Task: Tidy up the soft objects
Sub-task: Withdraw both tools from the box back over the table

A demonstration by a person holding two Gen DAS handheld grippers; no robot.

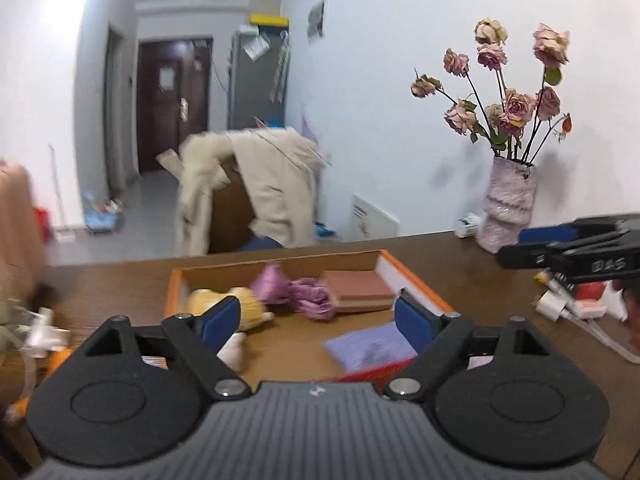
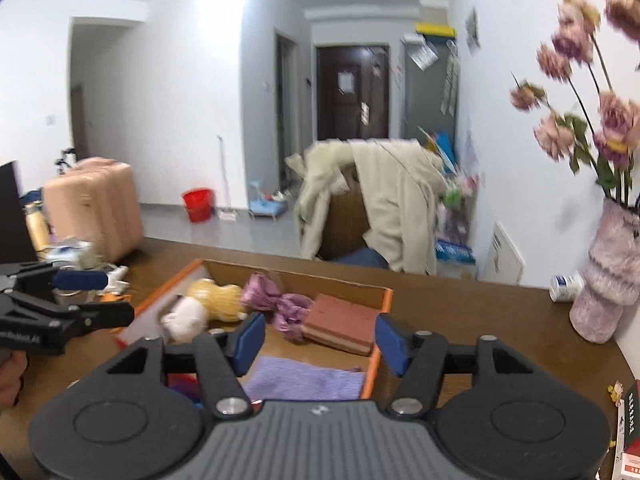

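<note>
An orange-edged cardboard box (image 1: 416, 280) (image 2: 378, 360) lies on the brown table. In it are a yellow and white plush toy (image 1: 244, 304) (image 2: 208, 300), a crumpled purple cloth (image 1: 300, 292) (image 2: 280, 304), a reddish-brown block (image 1: 360, 290) (image 2: 340, 324) and a flat lilac cloth (image 1: 370, 346) (image 2: 304, 380). My left gripper (image 1: 318, 324) is open and empty above the box's near side. My right gripper (image 2: 320, 344) is open and empty over the box's near end. Each gripper shows at the edge of the other's view (image 1: 568, 252) (image 2: 76, 296).
A vase of dried roses (image 1: 508, 204) (image 2: 608, 280) stands on the table by the wall, with a small white bottle (image 2: 566, 286) beside it. White cables and plugs (image 1: 560, 304) lie right of the box. Clutter (image 1: 44, 332) lies left. A coat-draped chair (image 2: 384, 204) stands behind the table.
</note>
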